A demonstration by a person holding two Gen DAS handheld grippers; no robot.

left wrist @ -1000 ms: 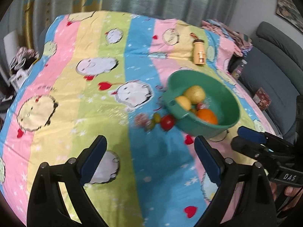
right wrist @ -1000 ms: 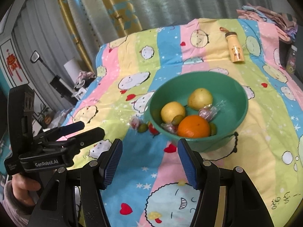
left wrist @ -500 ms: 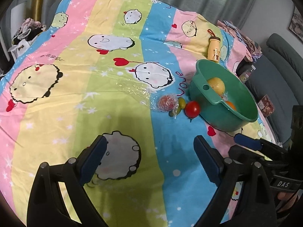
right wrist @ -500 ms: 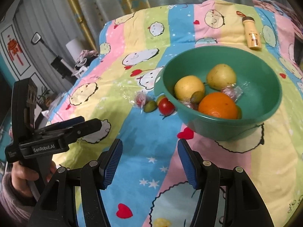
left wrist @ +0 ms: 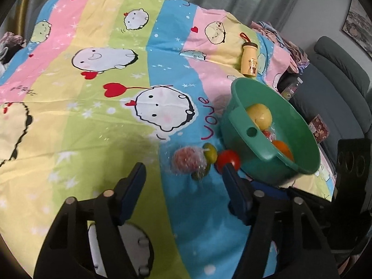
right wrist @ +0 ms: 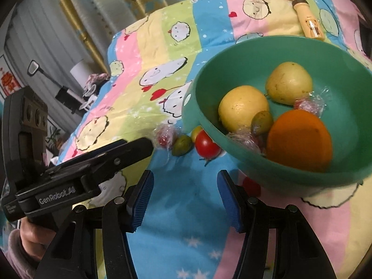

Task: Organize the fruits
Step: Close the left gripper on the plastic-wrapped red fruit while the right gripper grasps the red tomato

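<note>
My two black grippers with ribbed blue pads hover over a bed draped in a pastel-striped cartoon sheet (left wrist: 130, 107), where loose fruit lies just outside a round green plastic bowl (left wrist: 234, 93). My left gripper (left wrist: 183, 179) has just been closing to a middling gap and holds nothing; the fruit lies just ahead of its pads. My right gripper (right wrist: 184, 186) stands half-open and empty, aimed at bare sheet short of the small smooth red tomato (right wrist: 205, 145).

The tomato touches the bowl's wall, so a pad squeezed between them could, I judge, nudge the light bowl or roll the tomato away across the soft, wrinkled cloth. The two small glossy green fruits (left wrist: 210, 154) look slippery and round, likely to squirt from a hard pinch. The pink fruit in crinkly clear wrap (left wrist: 188, 160) may be caught by its film alone and slip free. With both grippers converging on one tight cluster, they could also collide.

Inside the bowl rest two matte yellow pears (right wrist: 243, 107), a dimpled orange (right wrist: 298, 139) and more wrapped pieces. A cream cylindrical bottle (left wrist: 250, 60) lies well beyond.
</note>
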